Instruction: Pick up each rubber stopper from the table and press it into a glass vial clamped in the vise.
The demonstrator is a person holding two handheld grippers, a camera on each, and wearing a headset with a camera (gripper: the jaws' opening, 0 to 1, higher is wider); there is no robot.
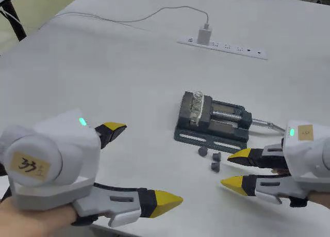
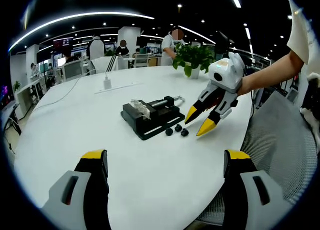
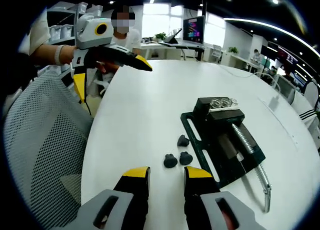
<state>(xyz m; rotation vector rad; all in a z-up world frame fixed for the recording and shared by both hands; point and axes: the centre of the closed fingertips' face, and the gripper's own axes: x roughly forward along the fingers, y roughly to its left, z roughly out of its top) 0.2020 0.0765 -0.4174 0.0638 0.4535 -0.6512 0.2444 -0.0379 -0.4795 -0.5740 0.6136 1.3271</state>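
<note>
Hovering both grippers over the white table here, nothing picked up. My left gripper is spread really wide, jaws far apart with nothing in them, and it sits well off to the left of the work. My right gripper has its jaws parted too, but the gap is a lot narrower and there's nothing in it. Its yellow tips point toward the stoppers from just beside them, not touching.

The three rubber stoppers lie loose on the table in a tight little cluster, right in front of the vise's base, between the vise and my right jaws. In the right gripper view they sit just ahead of my tips.

The vise is a dark one sitting mid-table, with its screw handle poking out to the right. The glass vials stand upright, clamped at its left end. They're clear and a bit blurry, so I can't tell exactly how many there are.

Further back there's a power strip with a white charger plugged into it.
</note>
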